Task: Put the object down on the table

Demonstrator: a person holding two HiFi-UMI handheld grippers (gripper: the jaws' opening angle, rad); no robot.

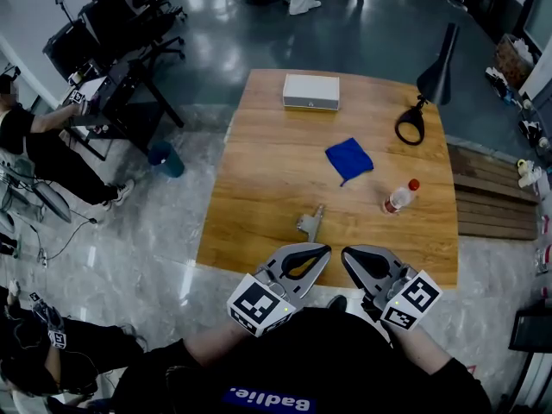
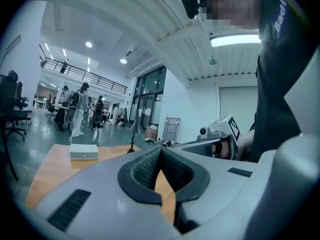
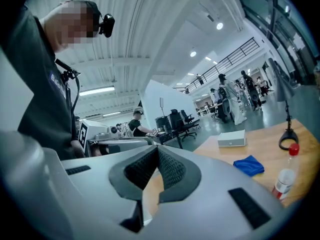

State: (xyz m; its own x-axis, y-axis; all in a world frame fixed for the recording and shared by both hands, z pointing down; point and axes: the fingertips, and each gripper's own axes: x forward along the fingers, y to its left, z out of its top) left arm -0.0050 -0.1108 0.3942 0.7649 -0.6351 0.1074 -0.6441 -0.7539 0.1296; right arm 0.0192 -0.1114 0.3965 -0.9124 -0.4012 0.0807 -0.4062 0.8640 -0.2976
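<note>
Closest of all is the person's dark shirt [image 1: 319, 360], filling the bottom of the head view, and both tools are drawn in tight against it. The left gripper [image 1: 323, 250] and the right gripper [image 1: 347, 254] sit side by side, held about level and pointing away across the room. Their tips lean toward each other above the near edge of the table [image 1: 250, 171]. Each one has its jaws pressed together at the tips, ribbed dark pads meeting, with nothing between them (only a rounded gap behind the tips, where bare wood shows through).

The object [image 1: 310, 222] lies flat on the table, just ahead of the left gripper and close to the near edge. It is small, grey and hard-looking, with its long axis running from the near side toward the far side and leaning a little right. Its slimmer end points away from the person.

The table is a broad slab of warm, grained wood. On it, well apart from the object:
- a black lamp [image 1: 438, 74] with a cone shade and ring foot
- a flat white box [image 1: 310, 91]
- a crumpled blue cloth [image 1: 348, 159]
- a clear bottle [image 1: 398, 198], red-capped and lying on its side
</note>
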